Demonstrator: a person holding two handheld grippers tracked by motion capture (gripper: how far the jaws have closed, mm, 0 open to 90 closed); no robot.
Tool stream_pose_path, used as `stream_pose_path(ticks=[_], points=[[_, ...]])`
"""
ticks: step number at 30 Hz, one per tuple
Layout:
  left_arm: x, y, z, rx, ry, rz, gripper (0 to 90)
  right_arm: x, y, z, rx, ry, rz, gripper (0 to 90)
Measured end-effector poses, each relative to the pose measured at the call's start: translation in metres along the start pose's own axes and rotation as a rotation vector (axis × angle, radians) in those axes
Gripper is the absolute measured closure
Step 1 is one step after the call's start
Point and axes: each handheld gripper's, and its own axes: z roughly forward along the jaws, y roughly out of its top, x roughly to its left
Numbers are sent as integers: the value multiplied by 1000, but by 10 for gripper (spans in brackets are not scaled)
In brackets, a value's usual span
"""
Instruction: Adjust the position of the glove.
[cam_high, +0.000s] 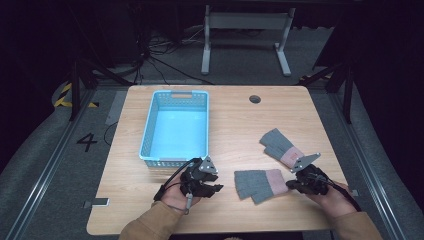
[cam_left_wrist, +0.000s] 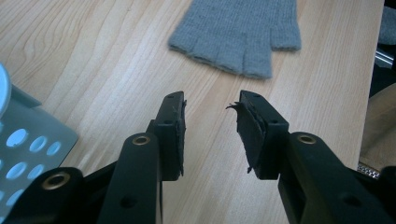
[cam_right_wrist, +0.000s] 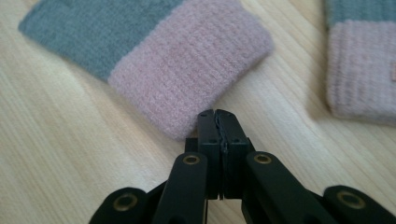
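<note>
Two grey fingerless gloves with pink cuffs lie flat on the wooden table. The near glove (cam_high: 260, 184) rests between my two grippers, and the far glove (cam_high: 281, 146) lies behind it to the right. My left gripper (cam_high: 216, 189) is open with nothing between its jaws. In the left gripper view, my left gripper (cam_left_wrist: 210, 100) points at the near glove's finger end (cam_left_wrist: 238, 32), a short way off. My right gripper (cam_high: 290, 185) is shut. In the right gripper view, its tips (cam_right_wrist: 217, 114) sit at the edge of the near glove's pink cuff (cam_right_wrist: 187, 65), with no fabric visibly pinched.
A light blue perforated basket (cam_high: 150, 122) stands empty at the back left of the table, its corner (cam_left_wrist: 28, 144) close beside the left gripper. The far glove's cuff (cam_right_wrist: 362, 70) lies right of the shut jaws. A round hole (cam_high: 255, 99) marks the table's far side.
</note>
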Motion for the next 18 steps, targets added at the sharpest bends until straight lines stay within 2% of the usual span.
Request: stream_pose_path(ticks=[6, 14, 18], points=[[1, 0, 0, 1, -2, 1, 624, 7, 4, 1, 6, 16, -41, 898], [1, 0, 0, -1, -1, 2, 625, 13, 7, 3, 12, 24, -65, 898], [1, 0, 0, -2, 0, 2, 624, 12, 7, 2, 10, 23, -60, 897]])
